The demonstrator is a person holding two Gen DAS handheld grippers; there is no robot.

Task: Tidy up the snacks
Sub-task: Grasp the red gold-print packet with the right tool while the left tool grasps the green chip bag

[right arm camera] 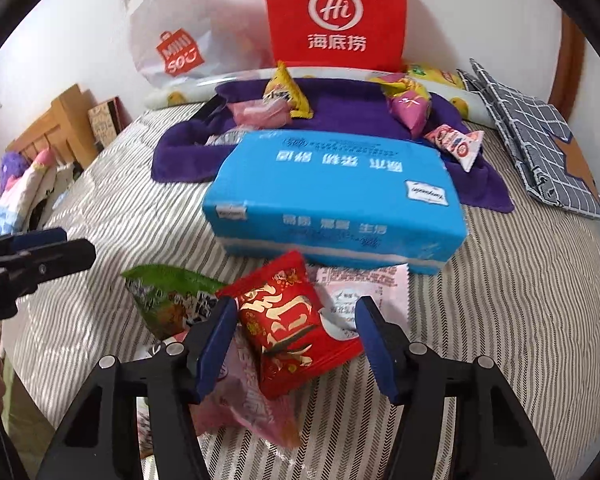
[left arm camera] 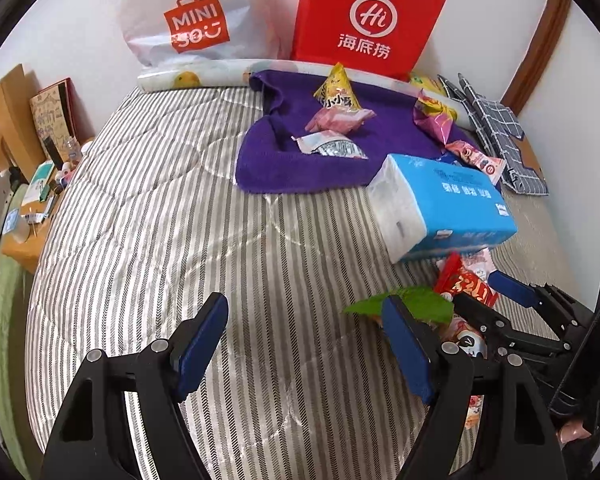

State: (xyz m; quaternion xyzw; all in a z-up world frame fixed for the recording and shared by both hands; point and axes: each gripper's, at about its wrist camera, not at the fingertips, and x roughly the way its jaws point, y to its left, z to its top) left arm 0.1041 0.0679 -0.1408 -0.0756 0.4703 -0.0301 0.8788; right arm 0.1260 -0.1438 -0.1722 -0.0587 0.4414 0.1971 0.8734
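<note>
In the right wrist view a red snack packet (right arm camera: 288, 332) lies on the striped bedding between the pads of my right gripper (right arm camera: 296, 308). The left pad is at its edge, and the right pad stands a little apart from it. A green packet (right arm camera: 168, 296), a pink packet (right arm camera: 248, 408) and a white sachet (right arm camera: 364, 292) lie around it. My left gripper (left arm camera: 304, 308) is open over bare bedding, its right finger in front of the green packet (left arm camera: 416, 304). More snacks, such as a yellow triangular one (left arm camera: 336, 88), sit on a purple towel (left arm camera: 308, 164).
A blue tissue pack (right arm camera: 332, 192) lies just beyond the red packet. A red paper bag (left arm camera: 368, 20) and a white plastic bag (left arm camera: 196, 20) stand against the wall. Folded grey checked fabric (left arm camera: 496, 128) lies at the right, and a cluttered wooden side table (left arm camera: 20, 240) at the left.
</note>
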